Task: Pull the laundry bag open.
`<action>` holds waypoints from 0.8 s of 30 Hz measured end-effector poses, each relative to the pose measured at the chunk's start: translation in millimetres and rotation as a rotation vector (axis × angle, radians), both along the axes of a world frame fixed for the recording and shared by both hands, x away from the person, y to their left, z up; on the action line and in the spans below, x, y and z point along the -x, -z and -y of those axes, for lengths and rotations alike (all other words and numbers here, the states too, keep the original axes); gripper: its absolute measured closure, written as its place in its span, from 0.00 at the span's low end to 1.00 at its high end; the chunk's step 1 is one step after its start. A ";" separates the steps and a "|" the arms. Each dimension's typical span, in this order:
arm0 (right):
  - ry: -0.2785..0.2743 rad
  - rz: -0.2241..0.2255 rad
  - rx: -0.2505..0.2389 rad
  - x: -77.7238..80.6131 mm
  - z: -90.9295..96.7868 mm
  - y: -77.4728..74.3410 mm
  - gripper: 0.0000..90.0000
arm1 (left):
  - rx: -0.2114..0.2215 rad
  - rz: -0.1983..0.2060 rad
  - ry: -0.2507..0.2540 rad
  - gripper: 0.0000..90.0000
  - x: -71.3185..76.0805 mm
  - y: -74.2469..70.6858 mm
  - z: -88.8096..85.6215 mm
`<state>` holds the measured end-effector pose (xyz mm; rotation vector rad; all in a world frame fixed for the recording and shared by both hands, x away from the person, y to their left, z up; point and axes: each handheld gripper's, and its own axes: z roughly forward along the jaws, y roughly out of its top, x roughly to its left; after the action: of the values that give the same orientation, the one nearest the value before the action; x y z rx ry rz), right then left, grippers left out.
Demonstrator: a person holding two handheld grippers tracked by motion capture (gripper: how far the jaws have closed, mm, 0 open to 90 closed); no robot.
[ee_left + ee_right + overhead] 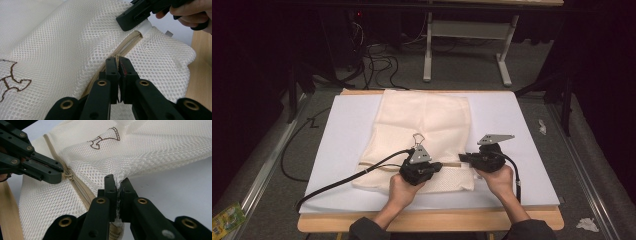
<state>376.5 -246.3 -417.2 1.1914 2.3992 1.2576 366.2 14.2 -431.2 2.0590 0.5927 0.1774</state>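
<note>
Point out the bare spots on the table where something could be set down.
Free: the white mat left of the mesh bag, though the left gripper's cable crosses its near part; the strip right of the bag, beyond the right gripper. Crowded: the near middle, where both grippers pinch the bag at its zipper.

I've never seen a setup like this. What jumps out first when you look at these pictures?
A big cream mesh laundry bag lies on a white board at the table's middle, with a beige zipper running across its near end. Two hand-held black grippers meet there: the left gripper has its fingers pinched on the zipper pull, and the right gripper is clamped on the mesh at the bag's edge. Dark floor and loose cables surround the bright table.
</note>
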 end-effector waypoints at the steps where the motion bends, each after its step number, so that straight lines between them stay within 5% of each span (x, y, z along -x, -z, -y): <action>1: -0.001 -0.002 0.002 -0.1 -0.1 0.0 0.98 | 0.000 0.000 0.001 0.97 0.2 0.5 -0.3; 24: -0.002 0.009 0.021 -0.6 -1.7 -1.7 0.98 | -0.011 0.005 0.002 0.97 -1.5 -1.1 -7.0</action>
<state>377.1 -244.6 -415.5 1.1758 2.4020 1.2322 367.7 21.2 -430.2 2.0688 0.5880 0.1850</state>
